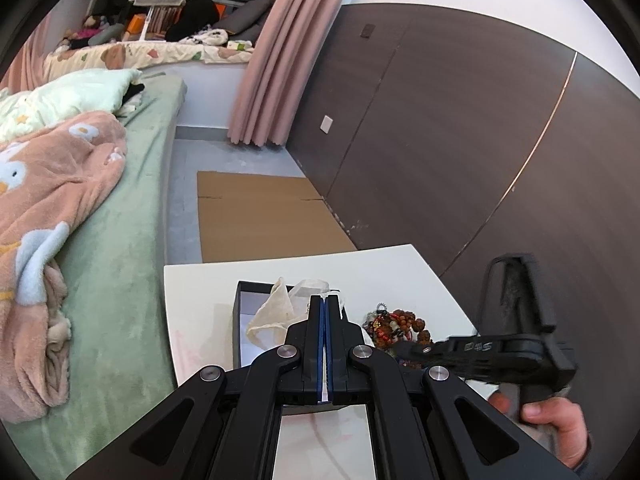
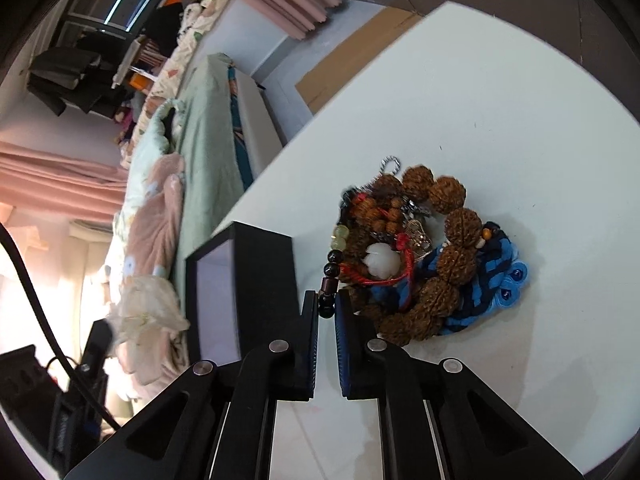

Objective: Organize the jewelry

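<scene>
A pile of jewelry lies on the white table: large brown nut-bead bracelets, a blue woven band, red cord, a white pendant. My right gripper is closed on a strand of dark beads at the pile's left edge. A black box stands left of it. In the left wrist view my left gripper is shut and empty above the box, which holds cream fabric pouches. The pile lies right of the box, with the right gripper reaching into it.
A bed with a green sheet and a pink blanket lies left of the table. Flat cardboard lies on the floor beyond the table. A dark wood wall panel runs along the right. Pink curtains hang at the back.
</scene>
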The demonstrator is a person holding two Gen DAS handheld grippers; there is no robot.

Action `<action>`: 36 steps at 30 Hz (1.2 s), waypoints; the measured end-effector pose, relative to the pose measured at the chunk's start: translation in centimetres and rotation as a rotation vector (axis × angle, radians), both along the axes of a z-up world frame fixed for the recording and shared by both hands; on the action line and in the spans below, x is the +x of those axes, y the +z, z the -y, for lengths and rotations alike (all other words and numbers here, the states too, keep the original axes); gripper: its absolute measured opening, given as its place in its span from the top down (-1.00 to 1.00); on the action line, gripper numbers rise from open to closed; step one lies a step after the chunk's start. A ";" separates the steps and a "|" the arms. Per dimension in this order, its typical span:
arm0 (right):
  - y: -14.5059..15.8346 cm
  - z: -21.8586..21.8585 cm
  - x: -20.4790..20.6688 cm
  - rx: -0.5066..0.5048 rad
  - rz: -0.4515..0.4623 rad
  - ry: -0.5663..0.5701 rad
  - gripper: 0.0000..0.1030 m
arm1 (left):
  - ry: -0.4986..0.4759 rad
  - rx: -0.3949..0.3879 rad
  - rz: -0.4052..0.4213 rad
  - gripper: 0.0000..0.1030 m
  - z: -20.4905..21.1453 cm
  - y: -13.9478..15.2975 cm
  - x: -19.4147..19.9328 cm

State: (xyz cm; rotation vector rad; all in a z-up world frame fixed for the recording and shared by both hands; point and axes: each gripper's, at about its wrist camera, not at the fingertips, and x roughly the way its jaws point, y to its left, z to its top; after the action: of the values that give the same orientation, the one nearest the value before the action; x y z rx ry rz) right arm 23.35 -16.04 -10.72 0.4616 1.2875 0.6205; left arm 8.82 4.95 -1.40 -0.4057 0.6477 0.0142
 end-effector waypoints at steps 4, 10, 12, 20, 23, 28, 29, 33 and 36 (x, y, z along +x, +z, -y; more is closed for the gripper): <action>2.5 0.7 -0.6 0.027 0.052 0.006 0.81 | 0.002 -0.041 -0.018 1.00 -0.5 -0.3 0.2; 7.0 0.9 -1.8 0.062 0.134 0.025 0.81 | 0.019 -0.135 -0.068 -0.23 -1.7 -1.5 0.8; 8.4 0.7 -2.4 0.070 0.156 0.039 0.81 | 0.041 -0.140 -0.028 -0.55 -2.0 -1.0 0.1; 10.5 -2.3 -3.6 0.090 0.192 0.106 0.81 | 0.104 -0.169 0.020 -0.58 -5.0 0.5 -1.9; 10.3 -4.1 -4.0 0.096 0.186 0.136 0.81 | 0.131 -0.177 0.031 -0.58 -6.0 0.8 -2.4; 8.6 -6.7 -4.2 0.017 0.154 0.166 0.23 | 0.149 -0.188 0.043 -0.58 -6.8 1.0 -2.7; 8.4 -6.4 -4.2 0.017 0.159 0.149 0.16 | 0.148 -0.188 0.042 -0.58 -6.8 1.0 -2.8; 7.8 -3.9 -4.3 0.019 0.165 0.106 0.12 | 0.130 -0.187 0.040 -0.58 -6.3 1.0 -2.4; 7.6 -1.4 -4.2 0.015 0.156 0.063 0.12 | 0.109 -0.176 0.036 -0.58 -5.4 0.9 -1.7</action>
State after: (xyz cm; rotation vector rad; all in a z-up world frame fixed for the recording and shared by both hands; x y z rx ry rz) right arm 19.13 -14.60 -3.10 0.3784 1.1527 0.7061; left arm 7.07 10.39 -0.47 -0.6096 0.5930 0.0536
